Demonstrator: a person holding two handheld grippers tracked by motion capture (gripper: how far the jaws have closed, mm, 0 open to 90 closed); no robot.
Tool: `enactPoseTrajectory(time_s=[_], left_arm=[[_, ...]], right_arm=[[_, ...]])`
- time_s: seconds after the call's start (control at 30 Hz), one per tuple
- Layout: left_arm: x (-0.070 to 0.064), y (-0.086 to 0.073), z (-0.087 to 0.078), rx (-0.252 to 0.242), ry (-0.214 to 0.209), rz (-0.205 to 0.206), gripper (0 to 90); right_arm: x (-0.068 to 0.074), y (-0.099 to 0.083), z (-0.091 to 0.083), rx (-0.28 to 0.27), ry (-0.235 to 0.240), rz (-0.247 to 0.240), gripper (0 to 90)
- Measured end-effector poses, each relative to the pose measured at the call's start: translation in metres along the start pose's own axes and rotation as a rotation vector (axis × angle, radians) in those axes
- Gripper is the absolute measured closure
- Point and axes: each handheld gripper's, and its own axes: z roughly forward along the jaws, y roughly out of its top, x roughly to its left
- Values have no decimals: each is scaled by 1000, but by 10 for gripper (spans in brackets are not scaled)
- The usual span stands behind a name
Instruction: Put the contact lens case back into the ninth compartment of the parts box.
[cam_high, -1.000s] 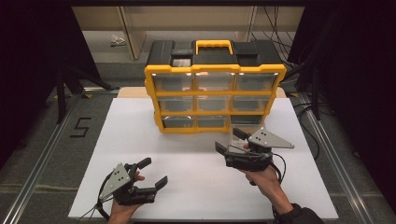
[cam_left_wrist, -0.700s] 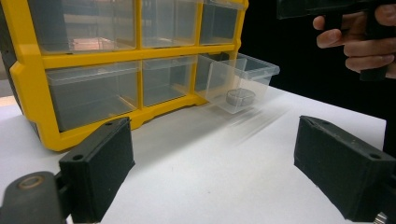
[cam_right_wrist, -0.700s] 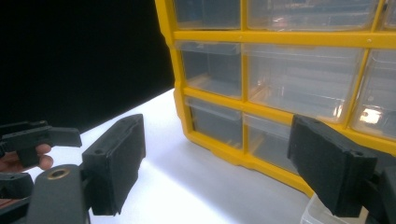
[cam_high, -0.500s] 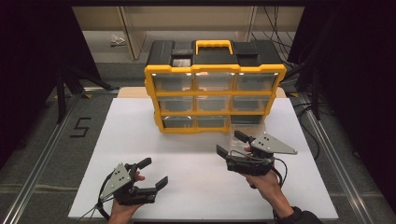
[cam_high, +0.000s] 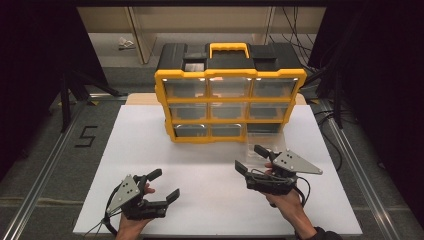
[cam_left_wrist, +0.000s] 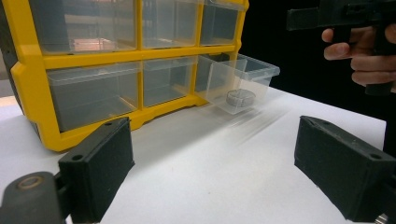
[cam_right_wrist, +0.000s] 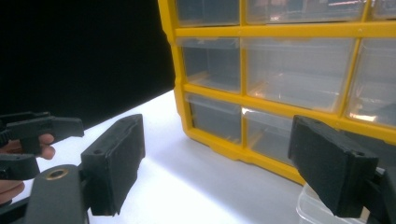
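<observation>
One yellow drawer cabinet (cam_high: 230, 107) with nine clear drawers, two hand-held grippers.

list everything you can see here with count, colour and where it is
yellow and black plastic drawer organizer: 1, yellow frame, black top with yellow handle, at the far middle of the table
clear plastic drawer: 1, transparent, pulled out of the organizer's bottom row at its right end
grey ring-shaped part: 1, grey, inside the pulled-out drawer
white table top: 1, white, under everything
left tongs: 1, black with grey plate, near left of the table, jaws open, empty
right tongs: 1, black with grey plate, just in front of the pulled-out drawer, jaws open, empty
hands: 2, one holding each tongs
</observation>
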Motion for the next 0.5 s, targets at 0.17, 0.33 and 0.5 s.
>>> enactPoseTrajectory(time_s=[0.17, 0.33, 0.5], left_arm=[[0, 0, 0, -1, -1, -3, 112], [0, 0, 0, 0, -2, -2, 112], [0, 0, 0, 2, -2, -3, 112]], right_arm=[[-1, -7, -4, -1, -7, 4, 196], [-1, -12, -7, -5, -11, 5, 194], [-1, -15, -10, -9, -10, 6, 193]])
